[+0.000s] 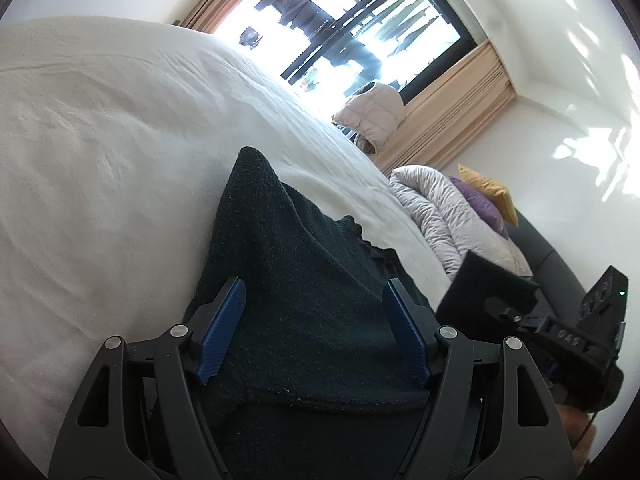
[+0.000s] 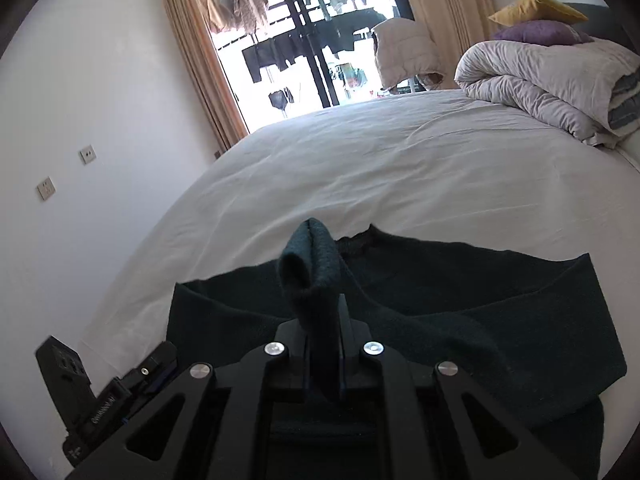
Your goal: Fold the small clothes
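A dark green knitted garment (image 1: 280, 220) lies on a white bedsheet (image 1: 100, 140). My left gripper (image 1: 313, 284) is open, with its blue pads (image 1: 224, 320) wide apart on either side of the knit and not pressing it. In the right wrist view the same garment (image 2: 480, 300) is spread across the near part of the bed (image 2: 400, 168). My right gripper (image 2: 322, 320) is shut on a raised, rolled fold of the garment (image 2: 310, 260), which sticks up above its fingers. The lower part of the garment is hidden under both grippers.
A folded grey duvet (image 2: 540, 76) with a purple cushion (image 2: 540, 34) and a yellow one (image 2: 536, 8) sits at the bed's far right. A quilted jacket (image 2: 404, 48) hangs by the window (image 2: 300, 40) and curtains. A white wall with sockets (image 2: 46, 188) runs along the left.
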Demonstrator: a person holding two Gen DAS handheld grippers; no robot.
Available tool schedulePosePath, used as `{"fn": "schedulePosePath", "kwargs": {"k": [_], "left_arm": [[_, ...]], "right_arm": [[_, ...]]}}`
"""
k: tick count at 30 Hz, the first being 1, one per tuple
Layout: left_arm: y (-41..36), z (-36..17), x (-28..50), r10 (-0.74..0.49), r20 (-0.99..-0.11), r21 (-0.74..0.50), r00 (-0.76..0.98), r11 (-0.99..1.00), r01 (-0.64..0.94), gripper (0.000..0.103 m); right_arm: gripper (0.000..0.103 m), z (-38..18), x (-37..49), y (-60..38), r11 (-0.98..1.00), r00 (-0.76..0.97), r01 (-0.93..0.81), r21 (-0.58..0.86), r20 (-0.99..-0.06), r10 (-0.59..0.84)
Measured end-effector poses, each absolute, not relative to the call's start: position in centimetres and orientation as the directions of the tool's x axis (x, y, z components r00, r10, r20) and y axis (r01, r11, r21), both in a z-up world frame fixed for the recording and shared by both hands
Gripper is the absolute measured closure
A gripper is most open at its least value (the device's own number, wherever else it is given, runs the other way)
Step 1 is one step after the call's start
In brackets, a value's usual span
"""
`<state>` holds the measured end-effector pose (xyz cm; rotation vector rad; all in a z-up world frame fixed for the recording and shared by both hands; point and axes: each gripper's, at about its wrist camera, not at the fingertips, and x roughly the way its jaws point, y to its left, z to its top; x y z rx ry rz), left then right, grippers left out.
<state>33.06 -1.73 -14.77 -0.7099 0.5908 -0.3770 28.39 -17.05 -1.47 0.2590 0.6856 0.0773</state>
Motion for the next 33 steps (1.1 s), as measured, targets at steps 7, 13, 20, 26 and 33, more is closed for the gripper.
{"fn": "schedulePosePath", "kwargs": {"k": [7,13,20,26,33], "left_arm": [[0.5,-15.2,32.7,-0.554,-0.256,-0.795,0.792,0.586,0.153,0.032],[1.8,-15.6,32.8,-0.566,-0.198,-0.838,0.800,0.521,0.161,0.032],[2.2,-16.2,32.8,-0.564,-0.178,-0.850,0.807,0.501,0.163,0.032],[2.3,-16.3,33.1,-0.557,-0.169,-0.854,0.813,0.494,0.161,0.032],[2.8,-16.6,33.5,-0.550,-0.165,-0.861,0.819,0.485,0.153,0.032]], "right_arm": [[0.092,-2.6,28.9,-13.6,0.980,0.743,-0.030,0.195,-0.652,0.153],[0.091,-3.5,29.2,-9.5,0.986,0.726,-0.085,0.144,-0.668,0.161],[0.088,-4.4,30.6,-7.2,0.987,0.713,-0.085,0.140,-0.683,0.158],[0.084,-5.8,31.8,-5.7,0.982,0.697,-0.102,0.160,-0.693,0.185],[0.036,-6.3,30.0,-6.9,0.918,0.651,-0.198,0.343,-0.654,0.384]]}}
